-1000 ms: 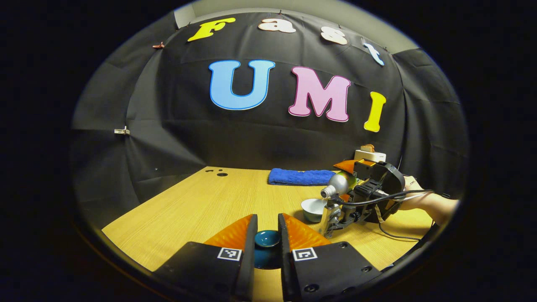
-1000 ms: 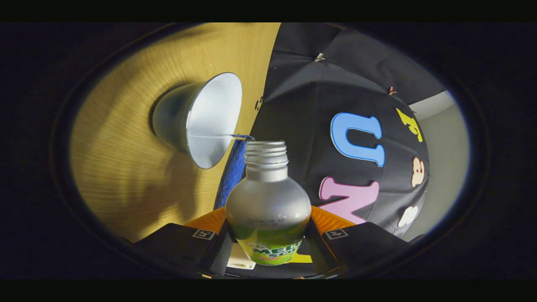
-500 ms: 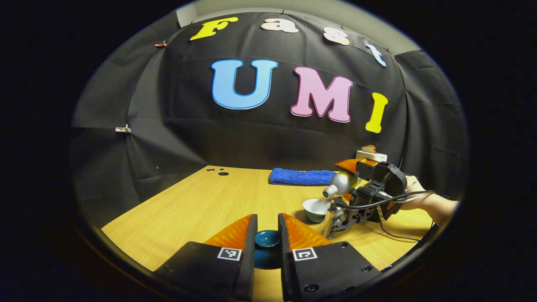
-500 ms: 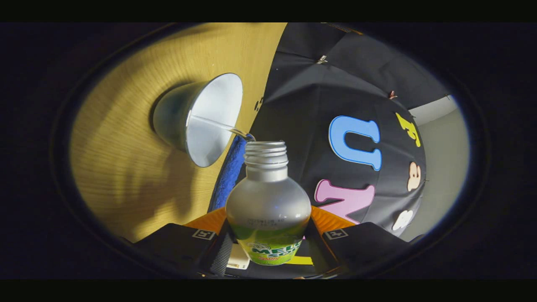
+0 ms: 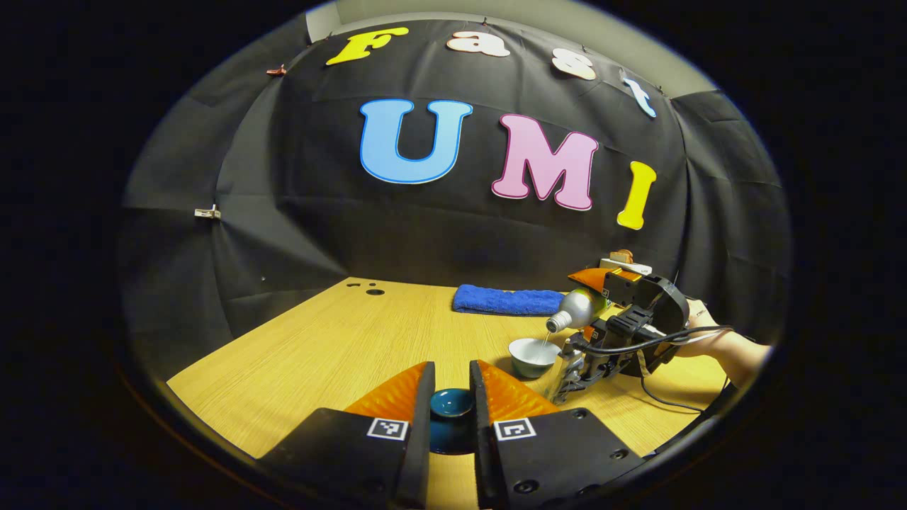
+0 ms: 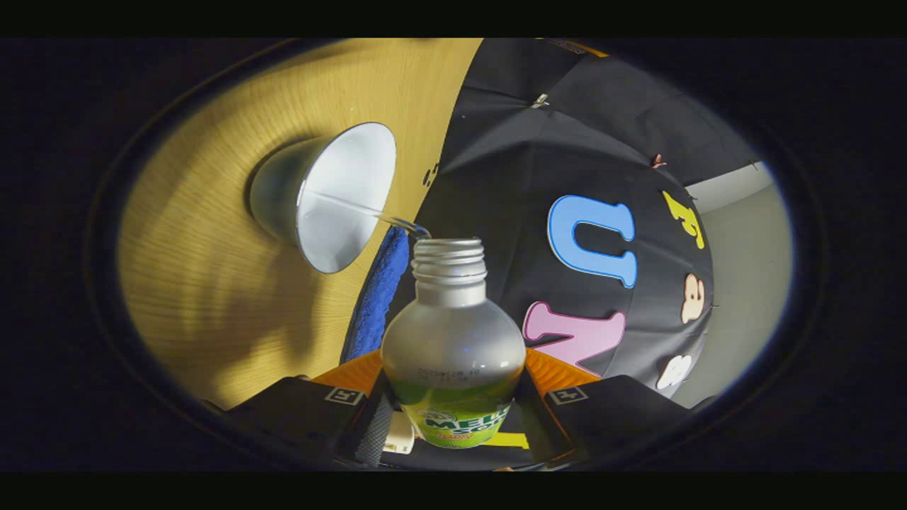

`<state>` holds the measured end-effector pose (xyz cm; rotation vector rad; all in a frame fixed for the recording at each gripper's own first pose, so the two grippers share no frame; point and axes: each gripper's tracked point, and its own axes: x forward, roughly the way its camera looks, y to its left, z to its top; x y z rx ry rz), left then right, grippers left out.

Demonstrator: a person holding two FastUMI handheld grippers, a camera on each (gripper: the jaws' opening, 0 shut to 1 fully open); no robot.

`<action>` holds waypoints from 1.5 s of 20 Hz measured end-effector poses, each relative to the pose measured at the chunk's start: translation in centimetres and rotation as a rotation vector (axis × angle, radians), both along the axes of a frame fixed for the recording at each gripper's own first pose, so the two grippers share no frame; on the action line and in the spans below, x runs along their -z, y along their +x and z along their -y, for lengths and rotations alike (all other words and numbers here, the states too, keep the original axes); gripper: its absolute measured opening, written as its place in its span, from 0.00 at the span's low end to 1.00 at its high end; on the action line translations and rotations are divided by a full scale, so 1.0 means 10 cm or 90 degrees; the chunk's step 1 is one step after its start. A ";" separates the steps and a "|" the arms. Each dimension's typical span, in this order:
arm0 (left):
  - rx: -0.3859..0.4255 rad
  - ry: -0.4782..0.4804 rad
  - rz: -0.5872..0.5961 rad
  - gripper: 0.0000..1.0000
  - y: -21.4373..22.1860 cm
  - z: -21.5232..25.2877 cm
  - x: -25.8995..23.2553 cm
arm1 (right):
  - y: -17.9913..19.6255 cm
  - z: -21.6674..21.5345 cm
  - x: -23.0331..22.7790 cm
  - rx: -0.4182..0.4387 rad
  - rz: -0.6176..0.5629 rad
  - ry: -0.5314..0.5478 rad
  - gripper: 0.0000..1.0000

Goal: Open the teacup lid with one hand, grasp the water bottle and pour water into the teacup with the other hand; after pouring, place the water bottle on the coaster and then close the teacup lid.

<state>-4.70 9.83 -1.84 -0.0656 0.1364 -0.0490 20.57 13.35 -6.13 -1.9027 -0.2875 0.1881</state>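
At the near edge of the worktop point(image 5: 333, 340), in the left gripper view, the left gripper point(image 5: 452, 404) holds the dark teal teacup lid point(image 5: 451, 402) between its fingers, which stand close together with the lid's knob pinched in the narrow gap and both inner faces against it. The lid is lifted off and well apart from the teacup point(image 5: 531, 356), a pale bowl-shaped cup that stands uncovered toward the worktop's right side.

Over that cup the right gripper point(image 5: 592, 312), held by a person's hand point(image 5: 698, 315) at the right edge, carries the water bottle point(image 5: 575, 312) tipped over, its open mouth pointing down and to the left just above the cup's rim. A thin stream of water point(image 5: 544, 343) runs from the mouth into the cup.

In the right gripper view, the right gripper point(image 6: 453, 397) has its fingers closed on either side of the bottle point(image 6: 453, 354), gripping it at the labelled lower body; the silver shoulder and threaded, capless neck stick out forward. The stream point(image 6: 354, 210) leaves the lip and crosses into the white inside of the teacup point(image 6: 339, 202).

A folded blue towel point(image 5: 506, 299) lies along the far edge of the worktop, behind the cup. Near the far left corner a few small dark holes point(image 5: 368, 289) mark the wood.
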 end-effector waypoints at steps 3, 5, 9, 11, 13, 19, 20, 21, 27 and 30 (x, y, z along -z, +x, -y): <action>0.002 -0.006 0.002 0.30 -0.03 0.01 0.00 | 0.00 -0.02 0.03 -0.003 -0.006 -0.005 0.78; 0.008 -0.009 0.002 0.30 -0.05 0.04 0.02 | -0.01 -0.06 0.07 -0.007 -0.009 -0.013 0.78; 0.004 -0.016 -0.010 0.33 -0.06 -0.01 0.06 | 0.00 -0.05 0.08 -0.007 -0.014 -0.020 0.78; -0.001 -0.016 -0.012 0.30 -0.07 -0.04 0.09 | -0.02 -0.05 0.07 -0.009 -0.012 -0.022 0.78; -0.002 -0.022 -0.013 0.33 -0.08 -0.05 0.10 | 0.00 -0.05 0.05 -0.011 -0.012 -0.025 0.78; -0.003 -0.028 -0.015 0.30 -0.09 -0.05 0.11 | 0.00 -0.05 0.11 -0.014 -0.023 -0.040 0.78; -0.004 -0.028 -0.015 0.30 -0.08 -0.06 0.11 | 0.01 -0.05 0.12 -0.014 -0.023 -0.040 0.78; -0.005 -0.028 -0.014 0.27 -0.06 -0.05 0.11 | 0.00 -0.05 0.12 -0.014 -0.025 -0.038 0.78; -0.004 -0.072 -0.030 0.30 -0.07 -0.01 0.19 | 0.03 -0.04 0.19 -0.010 -0.042 -0.055 0.78; -0.014 -0.096 -0.043 0.30 -0.09 -0.08 0.25 | 0.04 -0.06 0.23 -0.011 -0.040 -0.072 0.78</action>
